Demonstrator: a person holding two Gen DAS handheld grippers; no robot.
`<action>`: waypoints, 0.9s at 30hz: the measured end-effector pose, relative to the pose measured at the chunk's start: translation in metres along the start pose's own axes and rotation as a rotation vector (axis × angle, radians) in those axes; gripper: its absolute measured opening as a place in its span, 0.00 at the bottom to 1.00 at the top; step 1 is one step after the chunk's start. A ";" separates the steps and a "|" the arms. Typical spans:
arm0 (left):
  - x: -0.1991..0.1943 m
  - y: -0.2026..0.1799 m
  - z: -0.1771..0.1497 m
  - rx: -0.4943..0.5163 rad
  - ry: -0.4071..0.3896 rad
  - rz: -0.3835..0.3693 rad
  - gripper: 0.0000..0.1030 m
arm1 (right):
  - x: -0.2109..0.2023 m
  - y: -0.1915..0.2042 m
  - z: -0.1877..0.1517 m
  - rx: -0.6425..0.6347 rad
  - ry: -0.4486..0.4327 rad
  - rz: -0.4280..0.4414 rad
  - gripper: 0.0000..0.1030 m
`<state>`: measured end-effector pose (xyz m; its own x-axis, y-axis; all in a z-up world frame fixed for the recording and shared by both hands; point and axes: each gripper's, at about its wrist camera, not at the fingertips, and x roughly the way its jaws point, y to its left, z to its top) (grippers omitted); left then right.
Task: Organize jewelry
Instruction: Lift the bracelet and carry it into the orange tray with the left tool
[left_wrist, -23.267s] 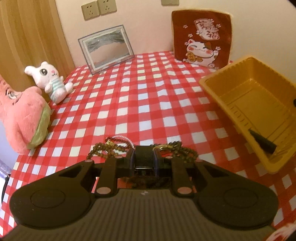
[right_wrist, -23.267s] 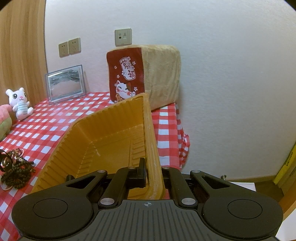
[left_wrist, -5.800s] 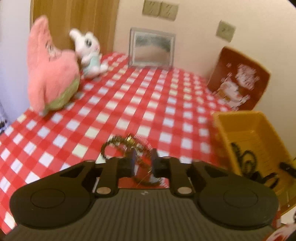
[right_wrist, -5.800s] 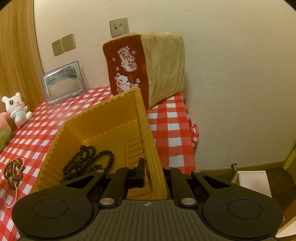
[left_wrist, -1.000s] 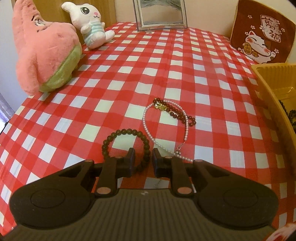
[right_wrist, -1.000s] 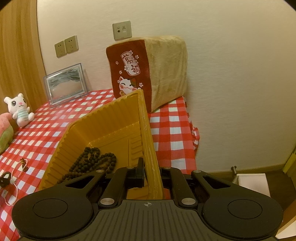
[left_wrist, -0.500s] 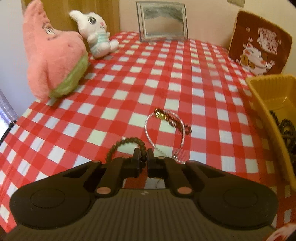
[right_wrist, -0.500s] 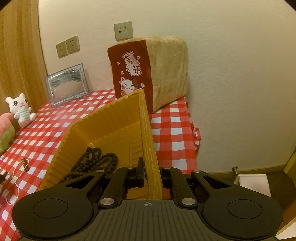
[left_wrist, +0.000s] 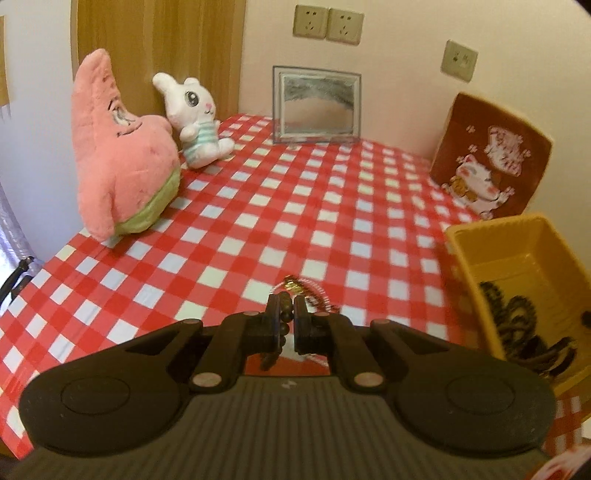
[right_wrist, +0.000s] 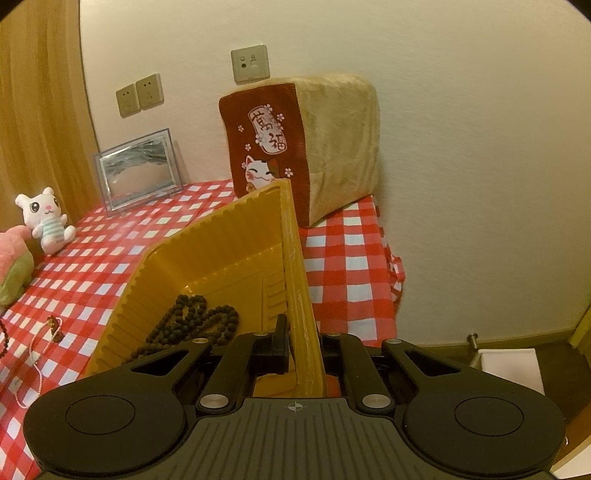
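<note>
My left gripper (left_wrist: 287, 317) is shut on a dark brown bead bracelet (left_wrist: 282, 325), lifted above the checked tablecloth. A pearl necklace with a reddish bead bracelet (left_wrist: 306, 291) lies on the cloth just beyond the fingertips; it also shows in the right wrist view (right_wrist: 44, 332). My right gripper (right_wrist: 301, 343) is shut on the near wall of the yellow tray (right_wrist: 291, 251). A dark bead string (right_wrist: 192, 321) lies inside the tray, also seen in the left wrist view (left_wrist: 517, 325).
A pink star plush (left_wrist: 118, 166) and a white bunny plush (left_wrist: 195, 118) sit at the back left. A framed picture (left_wrist: 317, 105) leans on the wall. A lucky-cat cushion (left_wrist: 487, 162) stands behind the tray. The table edge (right_wrist: 388, 266) is right of the tray.
My left gripper closed on the brown bead bracelet and lifted it off the cloth, pulling up and back. The right gripper stays on the tray wall.
</note>
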<state>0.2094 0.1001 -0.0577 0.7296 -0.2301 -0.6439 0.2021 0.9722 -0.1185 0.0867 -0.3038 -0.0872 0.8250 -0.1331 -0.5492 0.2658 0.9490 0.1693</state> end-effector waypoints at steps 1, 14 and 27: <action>-0.003 -0.003 0.001 0.000 -0.004 -0.009 0.05 | 0.000 0.000 0.000 0.000 0.000 0.000 0.07; -0.029 -0.065 0.014 0.051 -0.049 -0.215 0.05 | -0.001 0.001 0.000 -0.002 -0.002 0.003 0.07; -0.015 -0.163 0.008 0.126 0.000 -0.492 0.05 | -0.003 0.004 0.004 -0.002 -0.006 0.009 0.07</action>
<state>0.1704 -0.0547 -0.0228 0.5277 -0.6598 -0.5350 0.5996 0.7354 -0.3156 0.0873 -0.3007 -0.0814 0.8303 -0.1262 -0.5428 0.2576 0.9506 0.1730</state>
